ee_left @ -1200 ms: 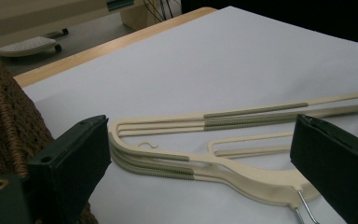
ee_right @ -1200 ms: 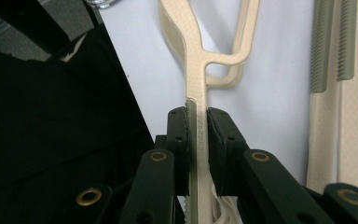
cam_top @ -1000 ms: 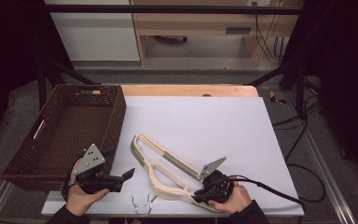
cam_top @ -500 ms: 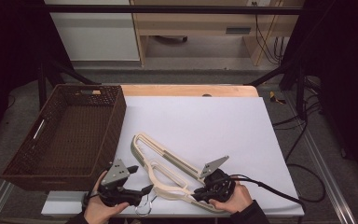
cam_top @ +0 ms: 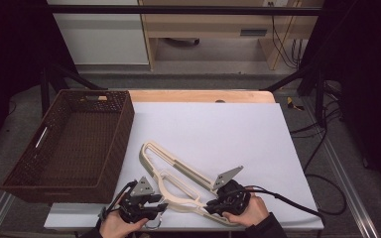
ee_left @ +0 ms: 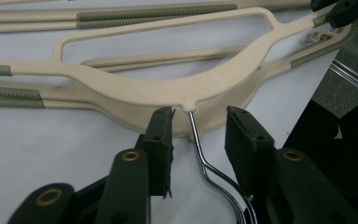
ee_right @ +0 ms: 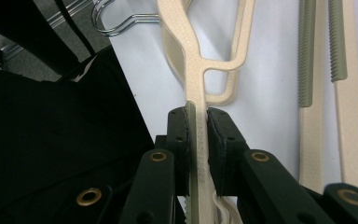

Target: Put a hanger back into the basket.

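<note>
A white table (cam_top: 238, 134) carries a dark wicker basket (cam_top: 72, 144) at its left side. Cream plastic hangers (cam_top: 178, 178) with wire hooks lie flat near the front edge, just beside the basket.

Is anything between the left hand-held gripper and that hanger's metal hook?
No. The metal hook already sits between the left hand-held gripper's jaws, which have been closing; its pads aren't touching it yet.
</note>
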A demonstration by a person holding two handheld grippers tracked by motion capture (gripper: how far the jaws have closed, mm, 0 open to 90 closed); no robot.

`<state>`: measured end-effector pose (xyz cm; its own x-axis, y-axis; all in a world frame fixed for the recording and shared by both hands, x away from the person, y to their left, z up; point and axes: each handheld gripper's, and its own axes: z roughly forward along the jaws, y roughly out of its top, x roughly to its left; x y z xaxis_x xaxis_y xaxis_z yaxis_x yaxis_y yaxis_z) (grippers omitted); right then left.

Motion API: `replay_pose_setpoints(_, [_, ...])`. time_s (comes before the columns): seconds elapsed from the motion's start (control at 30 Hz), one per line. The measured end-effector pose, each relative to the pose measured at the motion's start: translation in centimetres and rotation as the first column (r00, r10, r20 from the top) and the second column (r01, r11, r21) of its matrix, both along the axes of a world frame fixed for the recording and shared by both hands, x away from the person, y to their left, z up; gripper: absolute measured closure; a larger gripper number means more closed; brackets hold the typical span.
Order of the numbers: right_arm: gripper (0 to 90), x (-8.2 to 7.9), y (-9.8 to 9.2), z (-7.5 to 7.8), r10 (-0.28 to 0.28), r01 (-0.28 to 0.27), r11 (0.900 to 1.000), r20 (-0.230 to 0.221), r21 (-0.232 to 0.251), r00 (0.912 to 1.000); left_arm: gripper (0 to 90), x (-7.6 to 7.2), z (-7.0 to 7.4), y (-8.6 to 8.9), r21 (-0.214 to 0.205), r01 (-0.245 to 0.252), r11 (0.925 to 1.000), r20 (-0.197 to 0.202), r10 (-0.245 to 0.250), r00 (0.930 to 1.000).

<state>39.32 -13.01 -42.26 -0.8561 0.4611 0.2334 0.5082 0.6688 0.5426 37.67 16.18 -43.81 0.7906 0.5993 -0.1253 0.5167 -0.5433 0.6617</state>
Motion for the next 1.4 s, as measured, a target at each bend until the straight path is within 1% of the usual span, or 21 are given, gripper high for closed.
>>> replay_pose_setpoints(0.03, [79.5,0.0,0.0,0.0,-0.005,0.005,1.0000,-0.002,0.000,1.0000,65.7,0.0,-0.1,-0.1,-0.001,-0.009,1.0000,-0.005,0.009,0.9999])
replay_pose_setpoints(0.1, [79.5,0.0,0.0,0.0,0.009,-0.008,1.0000,0.004,-0.004,1.0000,70.1,0.0,-0.4,-0.2,0.019,-0.016,0.9997,-0.026,0.017,0.9995])
replay_pose_setpoints(0.13, [79.5,0.0,0.0,0.0,0.009,-0.008,1.0000,0.004,-0.004,1.0000,74.0,0.0,-0.4,-0.2,0.019,-0.016,0.9997,-0.026,0.017,0.9995])
replay_pose_setpoints(0.23, [79.5,0.0,0.0,0.0,0.012,-0.012,0.9999,0.004,-0.007,0.9999,77.3,0.0,-0.5,-0.2,0.016,-0.022,0.9996,-0.037,0.023,0.9990])
replay_pose_setpoints(0.27, [79.5,0.1,0.0,-0.1,0.014,-0.014,0.9998,0.010,-0.011,0.9999,78.4,0.0,-0.6,-0.3,0.021,-0.037,0.9991,-0.047,0.038,0.9982])
replay_pose_setpoints(0.37, [79.5,0.1,0.1,-0.2,0.014,-0.014,0.9999,0.004,-0.006,0.9999,81.2,0.1,-0.7,-0.3,0.029,-0.059,0.9978,-0.059,0.060,0.9964])
replay_pose_setpoints(0.43, [79.5,0.1,0.1,-0.2,0.017,-0.017,0.9998,0.005,-0.005,0.9998,82.9,0.1,-0.7,-0.4,0.024,-0.081,0.9965,-0.058,0.082,0.9950])
replay_pose_setpoints(0.5, [79.5,0.1,0.1,-0.2,0.015,-0.015,0.9998,0.002,-0.009,0.9999,86.5,0.0,-0.5,-0.4,0.027,-0.084,0.9961,-0.049,0.085,0.9952])
replay_pose_setpoints(0.53, [79.5,0.0,0.2,-0.3,0.007,-0.007,0.9999,-0.001,-0.010,1.0000,86.8,0.0,-0.4,-0.4,0.030,-0.089,0.9956,-0.043,0.090,0.9950])
replay_pose_setpoints(0.8, [79.1,0.1,0.3,-0.4,0.014,-0.014,0.9998,-0.010,-0.011,0.9999,88.4,-0.3,0.2,-0.7,0.048,-0.125,0.9911,-0.004,0.125,0.9922])
replay_pose_setpoints(0.9, [78.9,0.1,0.4,-0.5,0.014,-0.014,0.9999,-0.013,-0.010,0.9998,88.7,-0.3,0.4,-0.9,0.065,-0.131,0.9893,0.006,0.130,0.9914])
replay_pose_setpoints(0.93, [78.9,0.1,0.4,-0.6,0.019,-0.019,0.9998,-0.015,-0.005,0.9997,88.8,-0.3,0.6,-1.1,0.080,-0.130,0.9882,0.009,0.130,0.9915])
replay_pose_setpoints(1.0, [78.9,0.2,0.4,-0.8,0.025,-0.025,0.9993,-0.017,-0.029,0.9995,88.8,-0.4,0.8,-1.4,0.095,-0.137,0.9861,0.020,0.135,0.9906])
replay_pose_setpoints(1.03, [78.8,0.2,0.5,-0.9,0.024,-0.024,0.9994,-0.016,-0.023,0.9996,88.8,-0.4,0.9,-1.6,0.101,-0.139,0.9852,0.024,0.137,0.9903])
replay_pose_setpoints(1.07, [78.7,0.2,0.5,-1.0,0.024,-0.025,0.9989,-0.015,-0.041,0.9996,88.8,-0.4,1.0,-1.7,0.104,-0.141,0.9845,0.030,0.138,0.9899])
replay_pose_setpoints(1.1, [78.6,0.1,0.6,-1.1,0.026,-0.027,0.9991,-0.020,-0.034,0.9995,88.8,-0.4,1.1,-1.7,0.106,-0.141,0.9843,0.034,0.138,0.9898])
replay_pose_setpoints(1.17, [78.3,0.1,0.7,-1.2,0.018,-0.020,0.9985,-0.025,-0.051,0.9995,88.9,-0.3,1.3,-1.7,0.109,-0.141,0.9840,0.033,0.138,0.9899])
replay_pose_setpoints(1.23, [77.9,0.1,0.8,-1.3,0.029,-0.031,0.9983,-0.033,-0.049,0.9990,88.9,-0.3,1.4,-1.8,0.113,-0.142,0.9833,0.033,0.140,0.9897])
replay_pose_setpoints(1.3, [73.1,0.0,0.8,-1.4,0.017,-0.018,0.9986,-0.027,-0.049,0.9995,88.8,-0.3,1.4,-1.9,0.116,-0.143,0.9829,0.035,0.140,0.9896])
replay_pose_setpoints(1.37, [67.8,0.0,0.8,-1.4,0.020,-0.020,0.9981,-0.007,-0.057,0.9998,88.8,-0.3,1.6,-1.9,0.127,-0.138,0.9822,0.034,0.135,0.9903])
replay_pose_setpoints(1.4, [64.4,0.1,0.8,-1.4,0.028,-0.028,0.9985,0.003,-0.047,0.9996,88.8,-0.3,1.6,-1.9,0.123,-0.140,0.9824,0.038,0.136,0.9899])
